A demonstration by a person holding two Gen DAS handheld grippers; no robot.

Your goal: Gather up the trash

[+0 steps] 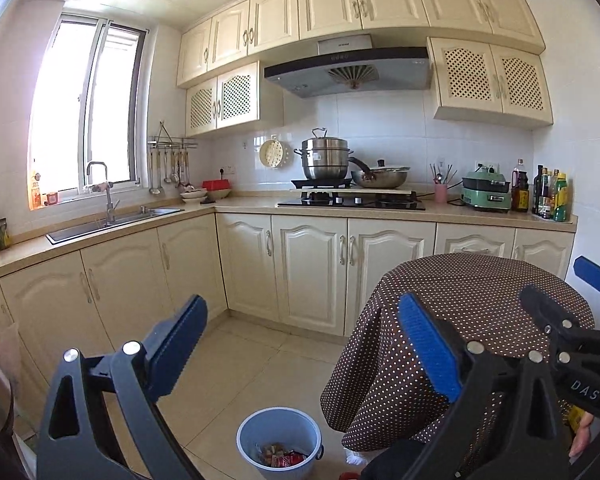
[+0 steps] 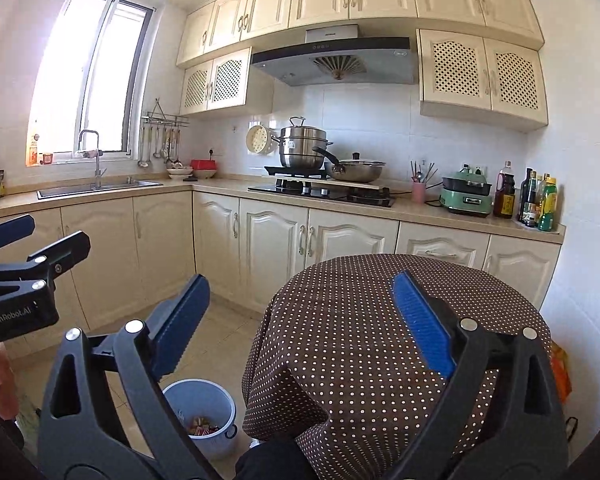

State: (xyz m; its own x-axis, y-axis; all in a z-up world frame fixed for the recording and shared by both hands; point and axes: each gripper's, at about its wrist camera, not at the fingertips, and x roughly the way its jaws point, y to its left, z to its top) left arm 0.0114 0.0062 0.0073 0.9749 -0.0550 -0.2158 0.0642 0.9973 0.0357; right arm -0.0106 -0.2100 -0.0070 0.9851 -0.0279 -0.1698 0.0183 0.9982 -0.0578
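Kitchen seen from two handheld grippers, both pointing roughly level toward the stove wall.

Left gripper (image 1: 304, 352): blue ribbed pads spread wide, nothing between them. Right gripper (image 2: 300, 328): likewise wide apart, empty. In the left-wrist view the right gripper shows at the far right edge; in the right-wrist view the left one sits at the far left edge.

Trash bin (image 1: 279, 443): small round pale-blue plastic bucket w/ a dark handle clip on its side, standing on the beige tile floor (image 1: 236, 360) just beside the draped table, low in both views. Inside: a small heap of crumpled wrappers (image 1: 278, 456), red, tan and white; printing too small to read. Bin is only partly full.

Round table (image 2: 360, 320) covered by a brown cloth w/ white polka dots hanging down its sides; tabletop looks bare.

Bkgd: cream cabinets, L-shaped counter, steel sink (image 1: 112, 224) under a bright window, gas hob w/ a stacked steel steamer pot (image 1: 325, 158) and a lidded wok (image 1: 380, 176), range hood above, green appliance and sauce bottles (image 1: 550, 196) at right.
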